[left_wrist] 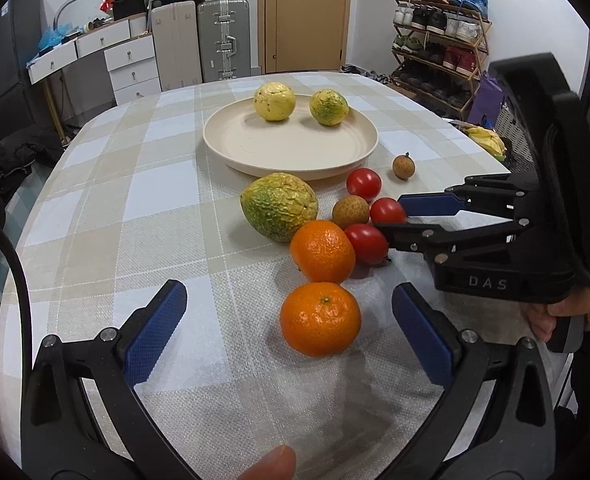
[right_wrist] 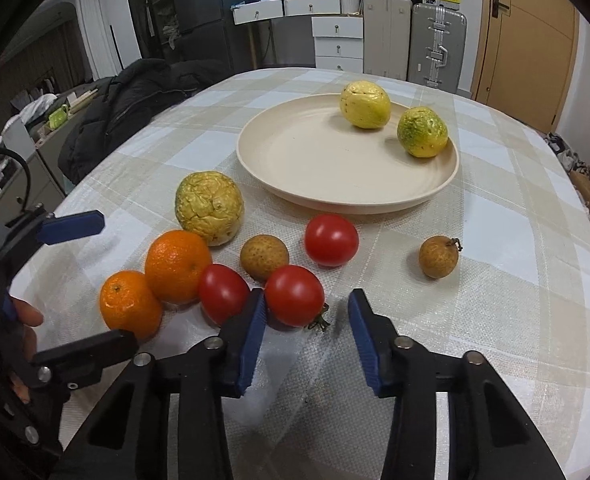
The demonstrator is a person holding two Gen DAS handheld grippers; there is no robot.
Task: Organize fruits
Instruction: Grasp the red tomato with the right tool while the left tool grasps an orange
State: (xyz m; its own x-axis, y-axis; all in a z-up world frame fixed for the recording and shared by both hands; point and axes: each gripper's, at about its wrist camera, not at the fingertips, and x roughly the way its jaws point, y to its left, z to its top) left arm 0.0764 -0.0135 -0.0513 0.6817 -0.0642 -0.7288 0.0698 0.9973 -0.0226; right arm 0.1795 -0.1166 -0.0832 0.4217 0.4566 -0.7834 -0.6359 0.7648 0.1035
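**Target item.** The cherry tomato lies on the checked tablecloth, at about 6 o'clock from the cream plate in the right wrist view, well clear of the rim. A second tomato sits at its 9 o'clock, a brown longan at its 11 o'clock, and a third tomato at its 1 o'clock.

**Tong state.** The right gripper is partly closed and brackets the target. Its 9 o'clock pad sits against the skin, wedged between the two tomatoes. Its 3 o'clock pad stands apart from the fruit, so nothing is gripped yet. The left gripper is spread wide and holds nothing. The near orange lies just ahead of its fingers.

**Handling (estimated).**
- Weight: probably light.
- Skin: thin and glossy, so likely slippery against the pads.
- Body: soft, so excess force may bruise or split it.
- Shape: round, so it is liable to roll when nudged from one side.
- Grip point: take hold across the widest girth with the pads opposed, clear of the stem at 5 o'clock.

**Appearance.** The tomato is uniformly red and smooth, with a bright highlight on top and a small green stem. No damage is visible.
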